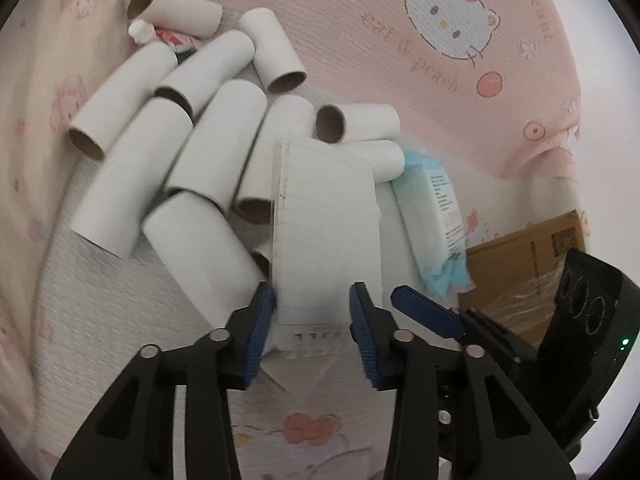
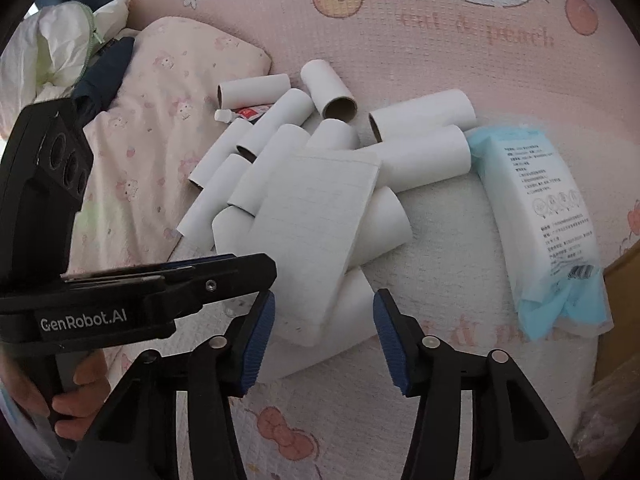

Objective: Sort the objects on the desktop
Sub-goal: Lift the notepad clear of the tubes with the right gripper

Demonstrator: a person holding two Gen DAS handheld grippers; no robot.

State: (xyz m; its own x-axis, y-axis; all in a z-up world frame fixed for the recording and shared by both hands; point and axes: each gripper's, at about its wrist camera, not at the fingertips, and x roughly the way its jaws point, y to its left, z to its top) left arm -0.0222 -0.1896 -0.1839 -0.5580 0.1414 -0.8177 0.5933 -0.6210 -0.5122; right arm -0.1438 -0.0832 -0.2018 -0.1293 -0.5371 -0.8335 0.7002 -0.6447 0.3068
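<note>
Left gripper [image 1: 314,312]: pointed steeply downward, blue pads standing on either side of the near end of the lined notepad [image 1: 326,236]. The left pad appears to touch the pad's edge; a narrow gap shows at the right pad, so a firm grip cannot be confirmed from this blurred view. In the right wrist view the left gripper [image 2: 256,268] enters from the left side, seen edge-on, with its tip at the notepad's [image 2: 316,232] near corner. A hand [image 2: 60,396] grasps its handle at the lower left.

Right gripper [image 2: 324,312]: also angled steeply downward, jaws set moderately apart with nothing clamped. Between its pads lie the near end of the notepad and a cardboard tube [image 2: 340,320] beneath it; neither pad presses on either. One of its blue fingers [image 1: 428,312] shows just right of the left gripper in the left wrist view.

The notepad rests tilted on top of a heap of white cardboard tubes [image 1: 216,148] lying in mixed directions. A small tube with a white cap [image 1: 160,36] lies at the far edge of the heap. A blue-and-white tissue pack [image 2: 540,220] lies just right of the heap. All rest on a pink cartoon-print mat [image 2: 440,40]. A cardboard box [image 1: 528,256] stands at the right edge.
</note>
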